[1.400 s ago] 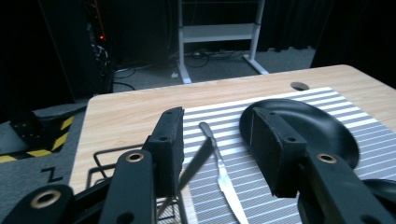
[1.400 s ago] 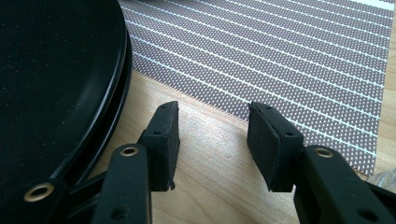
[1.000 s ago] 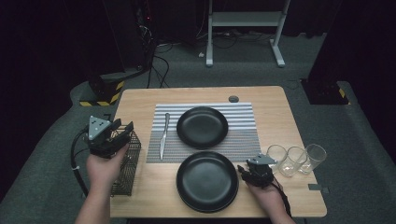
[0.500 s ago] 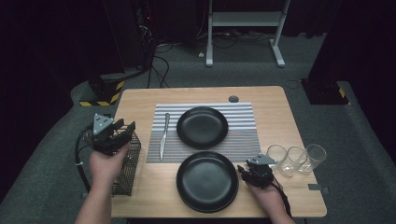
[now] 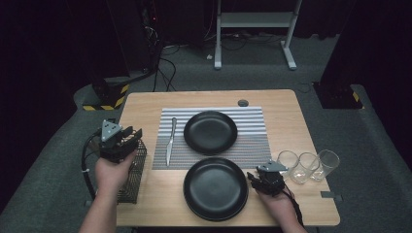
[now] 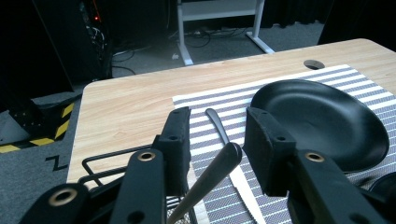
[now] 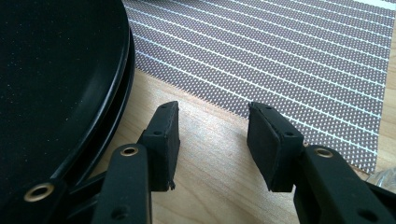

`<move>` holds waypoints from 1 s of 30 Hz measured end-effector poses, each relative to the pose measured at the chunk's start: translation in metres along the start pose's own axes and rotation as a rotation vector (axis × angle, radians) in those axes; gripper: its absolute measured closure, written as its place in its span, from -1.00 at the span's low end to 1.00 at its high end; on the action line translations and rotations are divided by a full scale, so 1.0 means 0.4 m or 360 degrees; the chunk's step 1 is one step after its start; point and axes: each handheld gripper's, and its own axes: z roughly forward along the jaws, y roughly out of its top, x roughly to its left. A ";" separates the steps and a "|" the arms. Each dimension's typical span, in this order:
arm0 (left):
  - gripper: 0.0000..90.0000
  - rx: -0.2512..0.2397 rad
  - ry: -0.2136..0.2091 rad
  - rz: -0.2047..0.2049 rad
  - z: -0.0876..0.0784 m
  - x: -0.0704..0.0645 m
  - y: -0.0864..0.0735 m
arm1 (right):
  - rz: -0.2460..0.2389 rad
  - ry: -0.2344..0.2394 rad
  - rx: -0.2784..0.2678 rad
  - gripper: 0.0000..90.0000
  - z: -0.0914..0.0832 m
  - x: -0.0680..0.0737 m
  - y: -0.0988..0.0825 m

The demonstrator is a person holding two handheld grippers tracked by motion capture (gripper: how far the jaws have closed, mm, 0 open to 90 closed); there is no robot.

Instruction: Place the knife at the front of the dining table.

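My left gripper (image 5: 130, 135) hovers over a black wire basket (image 5: 130, 180) at the table's left edge. In the left gripper view a metal utensil handle (image 6: 215, 173) rises out of the basket (image 6: 106, 156) between the jaws of the left gripper (image 6: 217, 116). The jaws have just been closing, and a gap shows on both sides of the handle. My right gripper (image 5: 253, 177) rests low beside the near black plates (image 5: 215, 188), a stack of two. Seen from the right gripper (image 7: 213, 109), its jaws stand open over bare wood, with the plates (image 7: 56, 70) to their left.
A knife (image 5: 169, 141) lies on the striped placemat (image 5: 252, 145) left of another black plate (image 5: 210, 132). Three clear glasses (image 5: 308, 165) stand in a row right of the right gripper. A round cable hole (image 5: 243, 103) sits at the table's far edge.
The left gripper's jaws have narrowed around the utensil handle, and the hand has shifted slightly over the basket. The right hand has stayed put.
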 end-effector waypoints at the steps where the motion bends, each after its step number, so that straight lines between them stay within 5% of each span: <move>1: 0.38 0.0001 0.0001 0.0003 0.000 0.000 0.000 | 0.0001 -0.0002 0.0000 0.19 0.000 0.000 0.000; 30: 0.61 0.0040 -0.0070 0.0000 0.005 0.006 -0.006 | 0.0000 -0.0005 0.0000 0.19 -0.001 0.000 -0.001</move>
